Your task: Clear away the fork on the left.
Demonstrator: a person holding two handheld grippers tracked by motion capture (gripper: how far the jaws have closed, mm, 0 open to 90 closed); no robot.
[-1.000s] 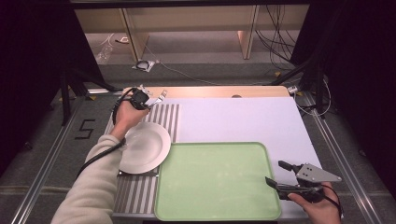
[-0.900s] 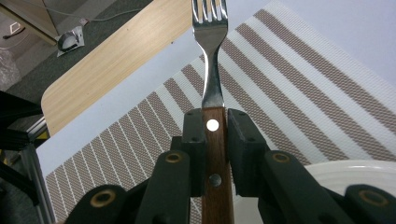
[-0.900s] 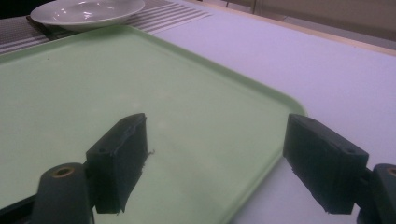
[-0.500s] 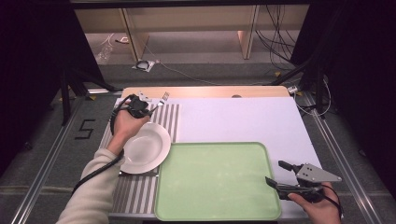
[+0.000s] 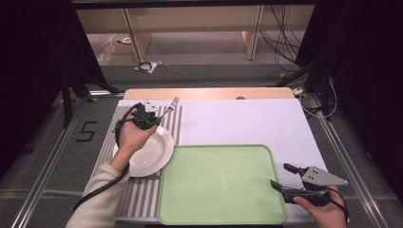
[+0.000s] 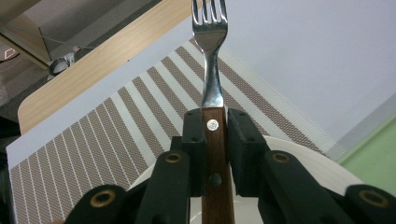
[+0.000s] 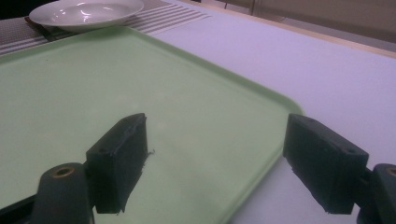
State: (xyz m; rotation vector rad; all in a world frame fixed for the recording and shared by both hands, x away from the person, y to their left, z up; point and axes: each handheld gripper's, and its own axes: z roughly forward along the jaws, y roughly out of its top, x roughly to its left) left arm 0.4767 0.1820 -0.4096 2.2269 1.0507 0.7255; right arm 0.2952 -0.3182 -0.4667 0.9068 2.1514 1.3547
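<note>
Fork (image 6: 211, 56) carried in our left gripper (image 6: 215, 135), upper left of the high view, above the plate (image 5: 154, 152).
We keep the wooden handle pinched squarely (right gripper (image 7: 215, 163) waits open over the tray (image 5: 218, 185)).

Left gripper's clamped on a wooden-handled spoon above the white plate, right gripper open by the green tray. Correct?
Not quite: it is a fork, not a spoon. The left gripper view shows tines at the end of the wooden handle clamped in the left gripper. The rest holds: the high view has it above the white plate, and the right gripper stands open at the green tray.
</note>
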